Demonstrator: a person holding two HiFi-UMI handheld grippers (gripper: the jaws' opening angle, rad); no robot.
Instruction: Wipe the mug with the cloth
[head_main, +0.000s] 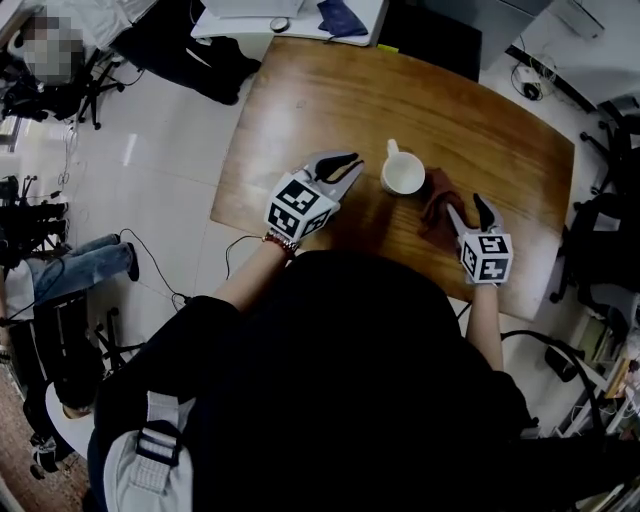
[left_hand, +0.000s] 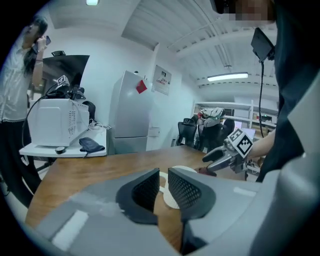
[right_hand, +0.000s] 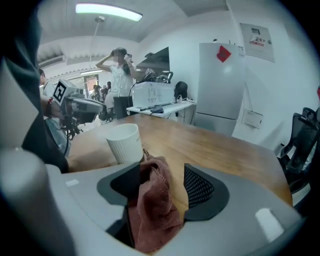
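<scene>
A white mug (head_main: 403, 175) stands upright on the wooden table (head_main: 330, 100), its handle pointing away from me. A reddish-brown cloth (head_main: 438, 205) lies bunched just right of it. My right gripper (head_main: 467, 208) is over the cloth. In the right gripper view the cloth (right_hand: 152, 200) hangs between the open jaws against the left one, with a gap to the right pad (right_hand: 200, 187); the mug (right_hand: 124, 143) stands just beyond. My left gripper (head_main: 352, 165) is left of the mug, its jaws a narrow gap apart and empty. In the left gripper view the mug (left_hand: 182, 170) shows past them.
The table's near edge is under my arms. A white side table with a microwave (left_hand: 52, 122) and a fridge (left_hand: 130, 120) stand beyond the far end. Office chairs (head_main: 600, 240), cables (head_main: 150, 265) and a seated person's legs (head_main: 70, 265) are on the floor around.
</scene>
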